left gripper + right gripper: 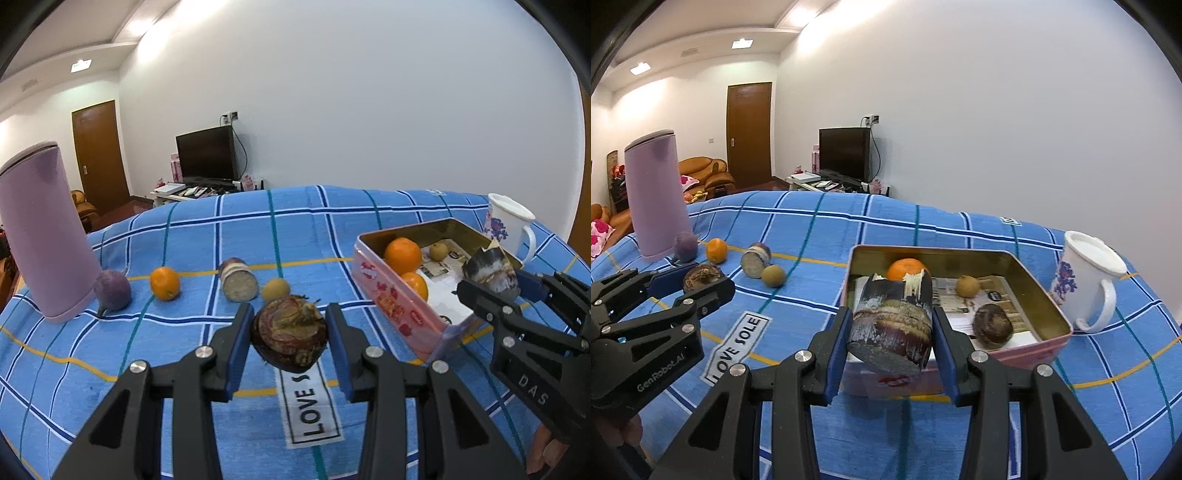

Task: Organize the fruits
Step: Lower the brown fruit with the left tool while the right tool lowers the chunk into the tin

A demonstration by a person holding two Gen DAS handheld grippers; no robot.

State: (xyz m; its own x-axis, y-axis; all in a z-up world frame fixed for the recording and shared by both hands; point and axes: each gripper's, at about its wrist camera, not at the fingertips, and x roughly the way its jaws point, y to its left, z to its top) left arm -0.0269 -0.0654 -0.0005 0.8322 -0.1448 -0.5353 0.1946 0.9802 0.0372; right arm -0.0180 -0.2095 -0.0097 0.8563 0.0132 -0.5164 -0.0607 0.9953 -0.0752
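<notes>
Blue checked cloth (258,229) covers the counter in front of you. Your left gripper (290,332) sits at the lower centre of its own view, its jaws clamped on a round, dark brown fruit (290,334) held clear of the cloth. Your right gripper (890,328) likewise has its jaws closed on a dark, cut stalk piece (892,325), held just at the near edge of the pink tin (1049,347).

Inside that tin, in the right wrist view, you can see an orange (905,267) at the back, a small tan fruit (967,286) further right, and a brown rough fruit (991,326) at the near right.

A white mug (1086,280) stands just right of the tin.

At the left of the left wrist view, four things lie in a row on the cloth: a purple round fruit (112,289) touching the base of a tall lilac canister (44,229), an orange (164,283), a cut purple-skinned piece (238,279) and a small tan fruit (275,289).
</notes>
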